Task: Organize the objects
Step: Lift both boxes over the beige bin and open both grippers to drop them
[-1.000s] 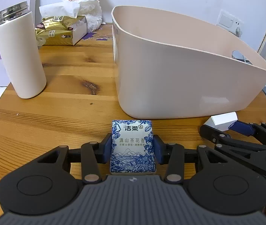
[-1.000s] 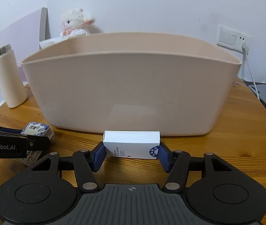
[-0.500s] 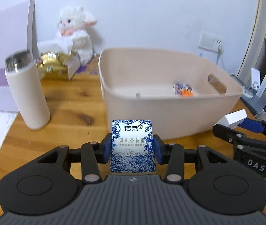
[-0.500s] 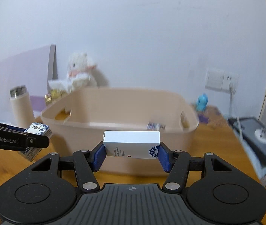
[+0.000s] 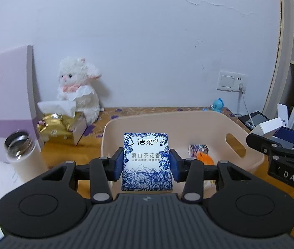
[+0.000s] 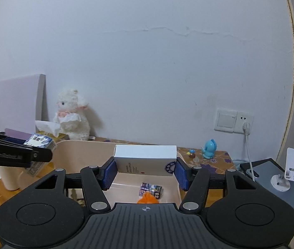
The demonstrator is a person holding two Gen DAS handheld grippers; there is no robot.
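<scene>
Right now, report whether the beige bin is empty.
Not empty. The beige bin already holds a small printed box and an orange item.

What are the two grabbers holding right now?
Left gripper: closed on the blue-and-white tissue pack.
Right gripper: closed on the white box.

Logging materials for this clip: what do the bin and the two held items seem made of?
Beige bin: likely matte moulded plastic, smooth walls, cut-out handle. Tissue pack in the left gripper: glossy printed film, probably soft. White box in the right gripper: apparently thin cardboard, crisp edges.
</scene>
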